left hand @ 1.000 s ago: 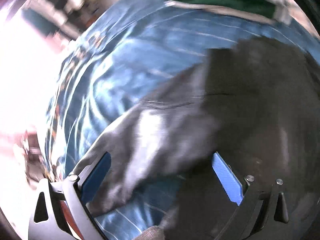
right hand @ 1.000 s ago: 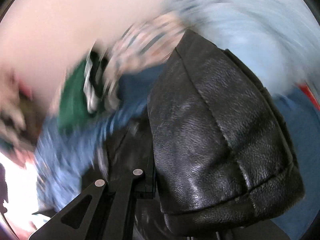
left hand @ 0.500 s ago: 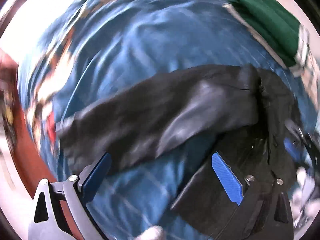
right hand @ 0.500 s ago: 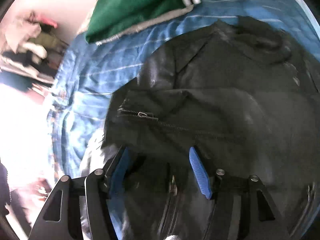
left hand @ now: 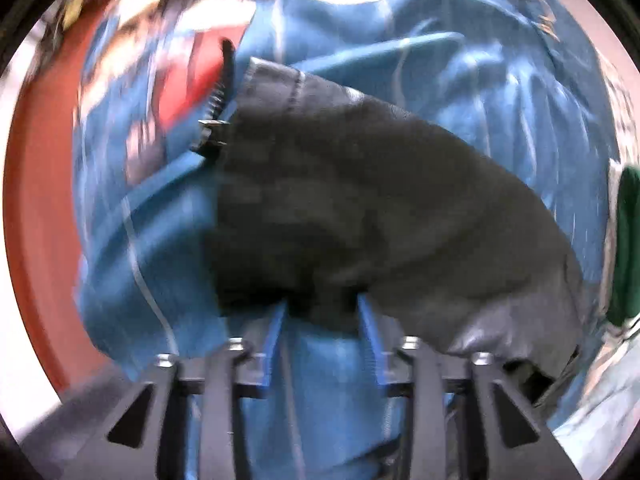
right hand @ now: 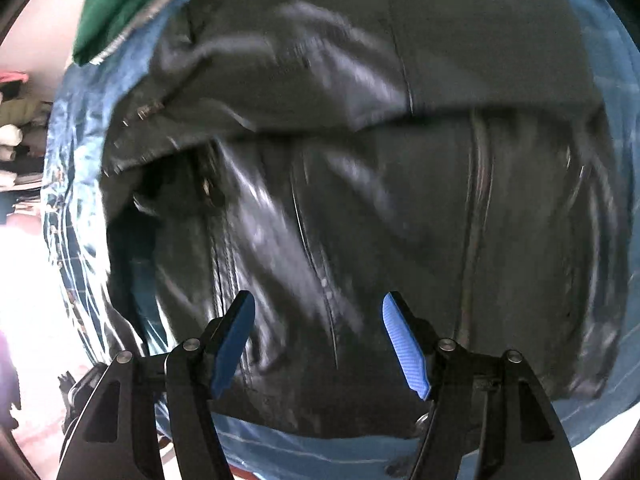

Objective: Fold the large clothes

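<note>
A black leather jacket (right hand: 360, 180) lies spread on a blue striped bedspread (right hand: 76, 140). In the left wrist view its sleeve (left hand: 380, 200) runs slantwise across the bedspread (left hand: 500, 100), with the zipped cuff (left hand: 216, 120) at the upper left. My left gripper (left hand: 322, 304) points down at the sleeve's near edge. Its jaws are closing, and a fold of the black leather sits between the blue pads (left hand: 276, 332). My right gripper (right hand: 318, 308) hangs open over the jacket's body, with nothing between its fingers.
A green garment (right hand: 120, 0) lies at the bedspread's far corner, also visible at the right rim as a green garment (left hand: 628, 240). A red-brown surface (left hand: 36, 220) shows beyond the bed's left edge. Shelves with clutter (right hand: 12, 136) stand at the left.
My left gripper swung along the sleeve toward its cuff end and its wide jaws narrowed onto the sleeve's edge. My right gripper let go of the jacket and now hovers open over it.
</note>
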The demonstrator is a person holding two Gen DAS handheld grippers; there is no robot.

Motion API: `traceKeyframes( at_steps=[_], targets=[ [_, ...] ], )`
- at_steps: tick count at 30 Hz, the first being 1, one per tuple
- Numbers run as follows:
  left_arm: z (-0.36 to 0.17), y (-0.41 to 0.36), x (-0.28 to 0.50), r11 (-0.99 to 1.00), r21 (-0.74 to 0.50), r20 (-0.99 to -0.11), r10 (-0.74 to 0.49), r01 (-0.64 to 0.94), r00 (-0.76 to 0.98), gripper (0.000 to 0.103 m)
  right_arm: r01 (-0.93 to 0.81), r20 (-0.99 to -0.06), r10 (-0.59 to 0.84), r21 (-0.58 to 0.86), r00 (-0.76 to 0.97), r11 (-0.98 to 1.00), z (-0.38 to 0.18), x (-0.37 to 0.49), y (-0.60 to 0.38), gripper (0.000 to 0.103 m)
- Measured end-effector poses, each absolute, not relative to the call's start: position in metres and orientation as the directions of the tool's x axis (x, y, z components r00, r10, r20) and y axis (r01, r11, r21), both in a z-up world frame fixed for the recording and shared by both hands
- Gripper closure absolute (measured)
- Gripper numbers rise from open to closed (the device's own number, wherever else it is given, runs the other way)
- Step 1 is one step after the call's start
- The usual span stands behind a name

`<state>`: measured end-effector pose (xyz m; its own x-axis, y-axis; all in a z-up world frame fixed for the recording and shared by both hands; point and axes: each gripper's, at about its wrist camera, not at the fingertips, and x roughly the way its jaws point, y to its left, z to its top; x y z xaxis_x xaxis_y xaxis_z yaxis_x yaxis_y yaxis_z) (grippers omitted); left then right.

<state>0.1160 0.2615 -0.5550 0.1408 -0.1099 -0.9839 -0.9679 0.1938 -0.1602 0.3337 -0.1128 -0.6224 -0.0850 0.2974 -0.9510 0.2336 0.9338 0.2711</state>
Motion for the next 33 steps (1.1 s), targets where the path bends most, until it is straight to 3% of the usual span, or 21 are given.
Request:
traceKeyframes(
  at_steps=[7, 11, 14, 17, 25, 26, 27, 28, 30, 31, 33],
  targets=[
    [-0.534, 0.326, 0.139, 0.245, -0.242, -0.968, 0.010, -0.939, 0.252, 0.076, 0.205, -0.936, 0.342, 0.318, -0.090, 0.926, -0.618, 0.325, -0.083, 0.035],
    [-0.532, 0.333, 0.126, 0.172, -0.426, -0.905, -0.067, -0.888, 0.420, 0.075, 0.169, -0.926, 0.366, 0.347, -0.097, 0.923, -0.612, 0.324, -0.070, 0.035],
    [-0.555, 0.316, 0.118, 0.090, -0.504, -0.859, -0.159, -0.859, 0.487, 0.051, 0.162, -0.919, 0.380, 0.361, -0.107, 0.918, -0.609, 0.323, -0.071, 0.035],
    [-0.581, 0.302, 0.120, 0.020, -0.481, -0.868, -0.152, -0.877, 0.473, 0.050, 0.162, -0.922, 0.373, 0.354, -0.107, 0.921, -0.613, 0.325, -0.067, 0.035],
    [-0.581, 0.334, 0.165, -0.032, -0.376, -0.926, 0.032, -0.926, 0.376, 0.049, 0.180, -0.941, 0.333, 0.317, -0.064, 0.931, -0.621, 0.332, -0.062, 0.035],
    [-0.581, 0.340, 0.173, -0.023, -0.348, -0.937, 0.051, -0.937, 0.347, 0.051, 0.172, -0.950, 0.306, 0.293, -0.056, 0.941, -0.620, 0.334, -0.060, 0.035],
    [-0.577, 0.343, 0.184, 0.003, -0.320, -0.944, 0.078, -0.947, 0.319, 0.065, 0.149, -0.971, 0.235, 0.227, -0.039, 0.962, -0.617, 0.337, -0.056, 0.035],
    [-0.575, 0.343, 0.185, 0.037, -0.301, -0.947, 0.105, -0.953, 0.303, 0.092, 0.128, -0.986, 0.166, 0.162, -0.025, 0.979, -0.615, 0.340, -0.053, 0.035],
    [-0.559, 0.343, 0.215, 0.180, -0.213, -0.953, 0.180, -0.960, 0.245, 0.095, 0.067, -0.994, -0.100, -0.097, 0.034, 0.993, -0.607, 0.346, -0.041, 0.029],
    [-0.551, 0.342, 0.220, 0.227, -0.194, -0.947, 0.212, -0.954, 0.243, 0.097, 0.065, -0.985, -0.157, -0.152, 0.068, 0.986, -0.603, 0.350, -0.038, 0.021],
    [-0.530, 0.336, 0.241, 0.336, -0.145, -0.928, 0.281, -0.931, 0.246, 0.098, 0.069, -0.967, -0.220, -0.213, 0.124, 0.975, -0.596, 0.356, -0.034, 0.018]
  ],
)
